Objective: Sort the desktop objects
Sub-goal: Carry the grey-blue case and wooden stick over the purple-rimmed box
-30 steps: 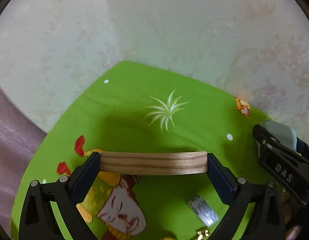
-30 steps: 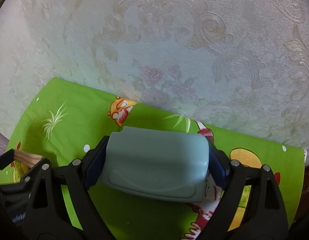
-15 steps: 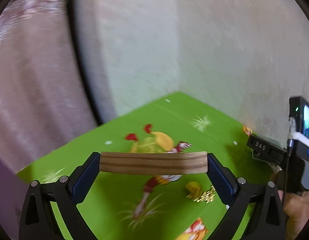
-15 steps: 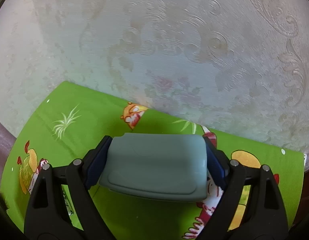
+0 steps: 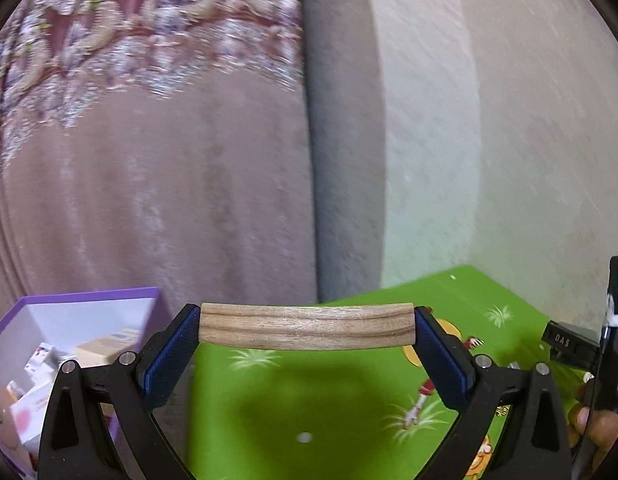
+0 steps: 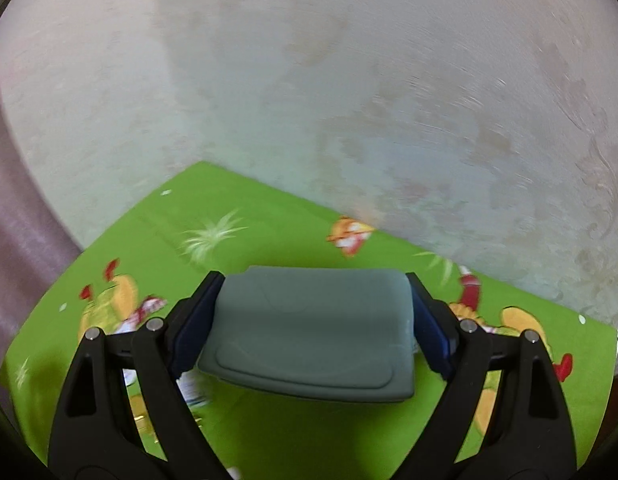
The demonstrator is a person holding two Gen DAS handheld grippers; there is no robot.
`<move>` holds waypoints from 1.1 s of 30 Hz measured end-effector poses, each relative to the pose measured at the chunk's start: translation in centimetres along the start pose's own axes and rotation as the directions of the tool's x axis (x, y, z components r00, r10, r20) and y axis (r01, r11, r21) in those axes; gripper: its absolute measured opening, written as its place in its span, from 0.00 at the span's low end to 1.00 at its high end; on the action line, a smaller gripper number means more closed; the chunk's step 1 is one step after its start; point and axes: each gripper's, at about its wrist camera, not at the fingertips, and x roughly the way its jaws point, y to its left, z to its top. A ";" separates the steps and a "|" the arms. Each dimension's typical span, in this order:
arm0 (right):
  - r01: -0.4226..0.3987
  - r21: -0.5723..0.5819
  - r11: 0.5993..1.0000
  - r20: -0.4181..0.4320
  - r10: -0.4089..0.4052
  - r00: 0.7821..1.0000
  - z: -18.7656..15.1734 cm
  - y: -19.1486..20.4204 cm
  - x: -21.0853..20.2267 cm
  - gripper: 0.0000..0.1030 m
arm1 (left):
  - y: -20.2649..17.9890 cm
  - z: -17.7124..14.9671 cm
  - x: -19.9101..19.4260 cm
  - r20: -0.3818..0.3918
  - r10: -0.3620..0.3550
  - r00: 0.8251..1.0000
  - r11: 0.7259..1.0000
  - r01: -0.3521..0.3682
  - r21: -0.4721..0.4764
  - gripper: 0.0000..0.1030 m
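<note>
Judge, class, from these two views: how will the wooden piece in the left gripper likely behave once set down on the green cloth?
The wooden piece spans the left gripper unsupported without sagging, so it is probably stiff. Its edges look rounded, so it might roll slightly. The green cloth should damp sliding.

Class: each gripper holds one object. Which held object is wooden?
The curved wooden piece in the left gripper; the right gripper holds a grey-green case, smooth and plastic-looking.

- A bright green cartoon-print cloth covers the table, reaching the pale patterned wall.
- A small gold trinket lies on the cloth, blurred.
- A white-and-blue scrap lies there, unclear.
</note>
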 end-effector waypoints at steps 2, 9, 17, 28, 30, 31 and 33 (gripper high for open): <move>-0.031 -0.031 0.999 0.010 0.031 0.999 -0.1 1.2 -0.9 0.86 | 1.2 0.2 -0.6 0.018 0.030 0.999 0.999 -0.029 -0.025 0.98; -0.191 -0.179 0.965 0.051 0.203 0.978 -0.7 6.7 -6.1 0.86 | 7.2 0.7 -2.7 0.071 0.161 0.984 0.980 -0.151 -0.132 0.99; -0.381 -0.408 0.829 0.055 0.440 0.897 -2.9 16.3 -12.3 0.86 | 15.6 -0.3 -4.4 0.057 0.349 0.935 0.902 -0.319 -0.291 0.99; -0.557 -0.639 0.531 -0.074 0.678 0.732 -9.2 27.2 -18.9 0.86 | 22.4 -3.6 -6.1 0.001 0.429 0.903 0.785 -0.372 -0.495 0.99; -0.576 -0.671 0.466 -0.107 0.708 0.698 -10.4 29.0 -20.3 0.86 | 23.2 -4.3 -6.3 -0.001 0.428 0.904 0.768 -0.364 -0.528 0.99; -0.600 -0.679 0.423 -0.138 0.730 0.670 -11.0 30.0 -20.8 0.86 | 23.6 -4.6 -6.5 0.000 0.428 0.904 0.757 -0.359 -0.546 0.99; -0.649 -0.687 0.328 -0.198 0.774 0.602 -11.9 31.8 -20.3 0.85 | 24.7 -5.2 -6.8 0.005 0.428 0.904 0.729 -0.342 -0.593 0.99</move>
